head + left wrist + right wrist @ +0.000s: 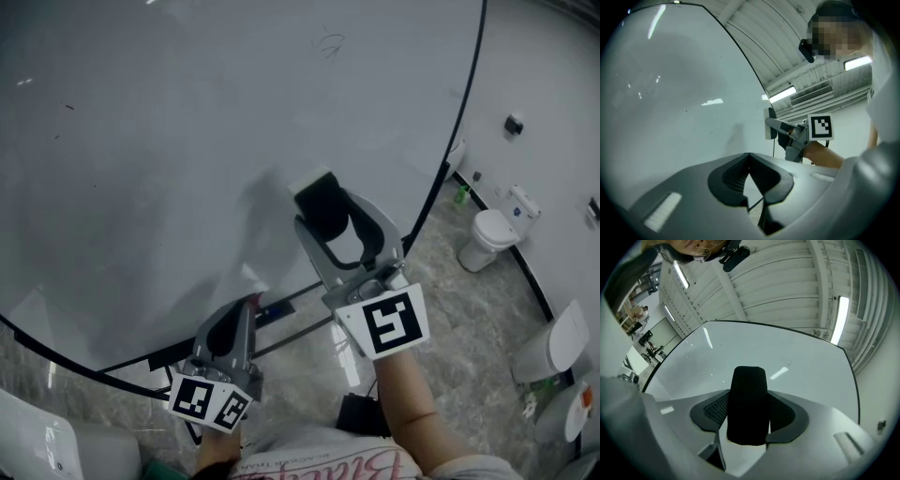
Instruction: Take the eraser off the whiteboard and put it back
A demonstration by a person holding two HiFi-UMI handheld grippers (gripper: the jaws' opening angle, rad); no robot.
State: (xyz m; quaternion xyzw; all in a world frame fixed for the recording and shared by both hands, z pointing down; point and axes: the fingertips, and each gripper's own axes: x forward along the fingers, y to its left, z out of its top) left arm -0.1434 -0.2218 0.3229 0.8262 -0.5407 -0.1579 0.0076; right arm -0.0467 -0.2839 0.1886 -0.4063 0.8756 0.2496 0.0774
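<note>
With its black felt side turned back toward the gripper camera, the eraser point(747, 385) stands upright between the two pads of the right gripper point(749, 412), which are clamped on its left and right sides. In the head view the eraser point(323, 202) sits at the far end of the right gripper point(342, 230), its white back facing the whiteboard point(141, 141) and its shadow falling on the board surface just to the left. In the left gripper view the eraser point(771, 123) is close to the board near the board's right edge; whether it touches the surface cannot be told.

The left gripper point(749, 161) is lower and nearer than the right one, near the bottom edge of the board. Its jaws are together at the tips, with nothing between them. In the head view the left gripper point(228, 323) points up toward the board, well apart from the eraser.

The whiteboard point(787, 362) is white, has a thin black frame and is mostly clean, with a faint scribble point(328, 42) near the top. A forearm point(412, 394) extends from the near edge of the head view to the right gripper.

To the right of the board, a grey marbled floor point(469, 309) carries a white toilet point(487, 239) and a small green bottle point(460, 195) at the foot of the wall.
</note>
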